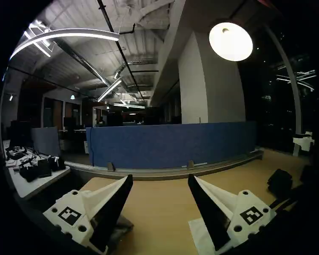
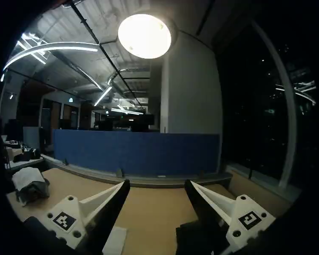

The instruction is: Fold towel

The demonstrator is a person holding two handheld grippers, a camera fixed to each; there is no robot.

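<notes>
Towel (image 2: 28,180) lies crumpled (well apart); left tool (image 1: 159,177) and right tool (image 2: 157,182) gape wide, empty.

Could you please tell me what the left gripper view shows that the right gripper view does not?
Left gripper view: a white object at the far right end of the wooden table. Right gripper view: a crumpled pale towel heaped at the table's left edge. Shared: the blue partition, the round ceiling lamp, and open, empty fingers on the left gripper and right gripper.
</notes>
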